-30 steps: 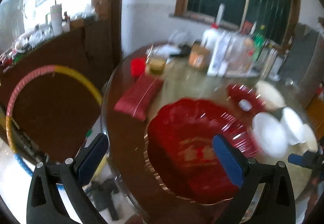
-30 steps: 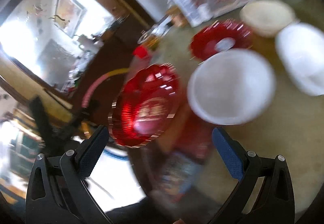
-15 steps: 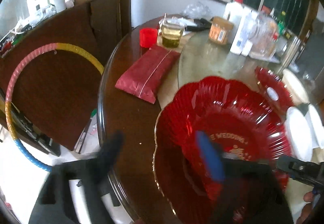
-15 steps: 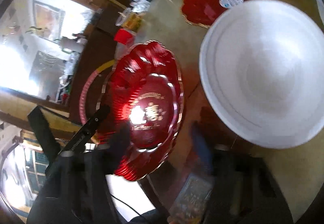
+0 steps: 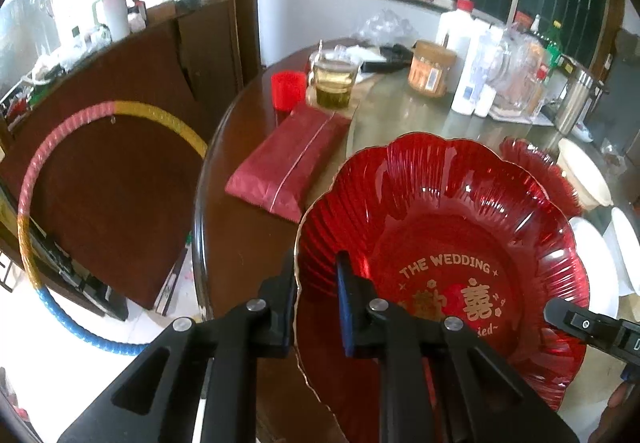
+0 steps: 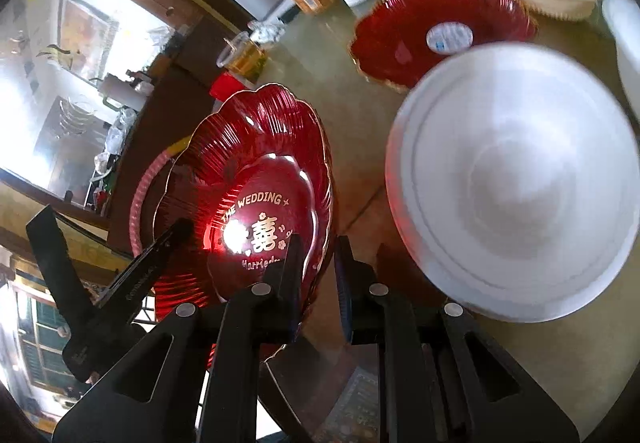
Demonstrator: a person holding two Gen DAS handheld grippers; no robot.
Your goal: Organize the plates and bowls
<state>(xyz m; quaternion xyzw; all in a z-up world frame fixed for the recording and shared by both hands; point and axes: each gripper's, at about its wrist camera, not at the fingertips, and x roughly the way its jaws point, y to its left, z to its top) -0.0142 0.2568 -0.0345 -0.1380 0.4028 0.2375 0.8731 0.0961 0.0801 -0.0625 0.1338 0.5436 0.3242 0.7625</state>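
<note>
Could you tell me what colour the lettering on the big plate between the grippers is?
Gold, on the glossy red plate; clearest in the left wrist view.

both cameras ride behind their own fingers, tilted down, very close over the table [image 5: 248, 243]. the left wrist view faces the window; the right wrist view (rolled askew) faces a cabinet. both share the red wedding plate [image 5: 440, 243] [image 6: 256, 179].

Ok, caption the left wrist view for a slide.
Left gripper shut on the red plate rim at the table edge, right gripper opposite.
</note>
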